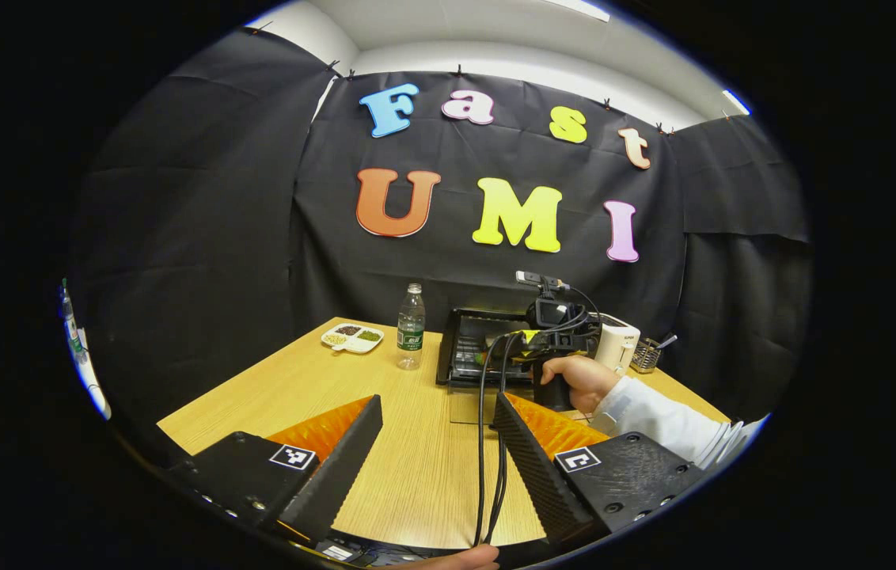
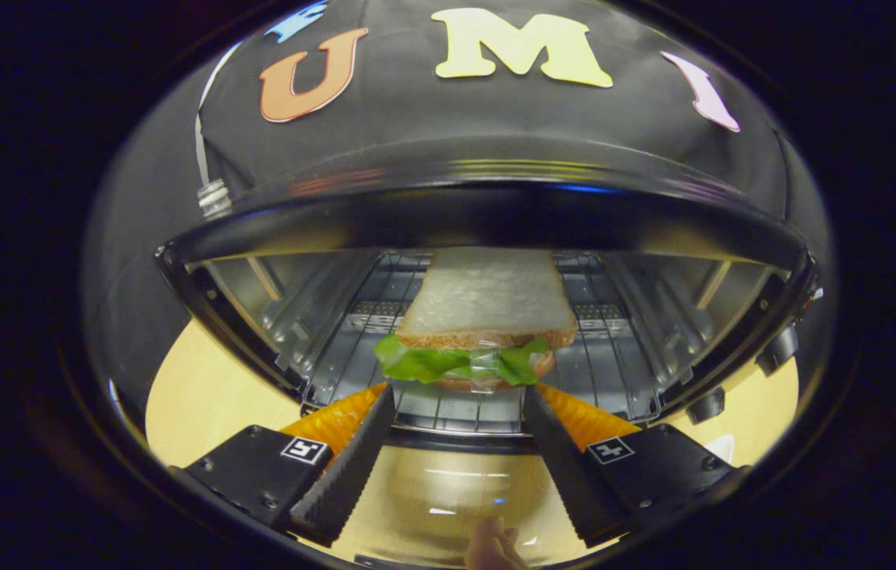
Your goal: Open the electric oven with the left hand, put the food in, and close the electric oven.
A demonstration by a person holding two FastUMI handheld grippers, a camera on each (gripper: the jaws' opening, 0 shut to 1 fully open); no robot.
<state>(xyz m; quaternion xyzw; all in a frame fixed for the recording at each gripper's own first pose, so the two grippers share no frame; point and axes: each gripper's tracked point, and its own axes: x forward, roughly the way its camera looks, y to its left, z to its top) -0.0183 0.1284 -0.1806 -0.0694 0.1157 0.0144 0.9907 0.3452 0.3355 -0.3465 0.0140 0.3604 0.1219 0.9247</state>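
The left gripper [image 1: 436,416] hovers above the counter [image 1: 416,467], fingers [image 1: 345,459] apart with nothing between them. Ahead of the fingers stands the oven [image 1: 468,352], door down. Ahead and right, a hand [image 1: 578,380] holds the right gripper [image 1: 551,332] at the oven. Ahead and left stand a bottle [image 1: 411,326] and a dish [image 1: 351,338].
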